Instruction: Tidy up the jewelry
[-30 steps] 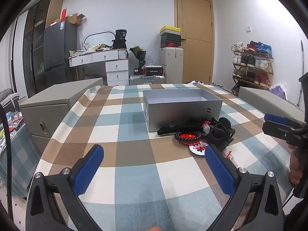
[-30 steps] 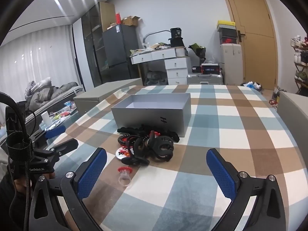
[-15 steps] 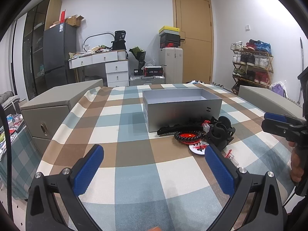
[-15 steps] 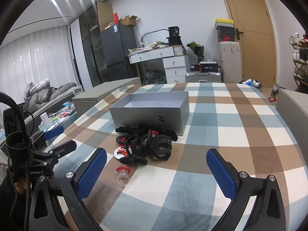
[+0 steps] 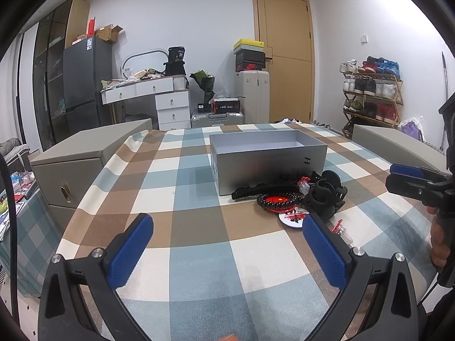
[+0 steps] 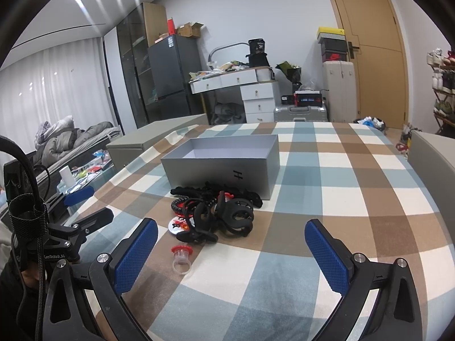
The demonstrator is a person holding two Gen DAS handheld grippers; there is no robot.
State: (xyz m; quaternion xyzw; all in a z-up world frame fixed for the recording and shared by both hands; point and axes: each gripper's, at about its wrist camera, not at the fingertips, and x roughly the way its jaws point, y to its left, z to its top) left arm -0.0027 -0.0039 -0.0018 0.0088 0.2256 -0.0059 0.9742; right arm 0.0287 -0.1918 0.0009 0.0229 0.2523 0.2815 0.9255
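Observation:
An open grey box [image 5: 267, 159] [image 6: 221, 162] stands on the checked tablecloth. In front of it lies a heap of accessories: black hair claws [image 5: 325, 196] [image 6: 236, 216], a long black clip [image 5: 256, 190], a dark bead bracelet [image 5: 280, 200] over a red disc, a round badge [image 5: 293, 216] [image 6: 179, 223], and a small clear ring with a red top [image 6: 182, 258] [image 5: 339, 227]. My left gripper [image 5: 227, 253] is open and empty, short of the heap and left of it. My right gripper [image 6: 230, 255] is open and empty, just short of the heap.
Grey cabinets [image 5: 85, 153] [image 5: 398, 145] flank the table on both sides. The other gripper shows in each view: the right one [image 5: 418, 182] at the right edge, the left one [image 6: 76, 213] at the left. A desk, fridge, suitcases and shoe rack stand behind.
Both grippers have drifted slightly forward towards the heap; the right view sits a little closer and lower. Nothing on the table has moved.

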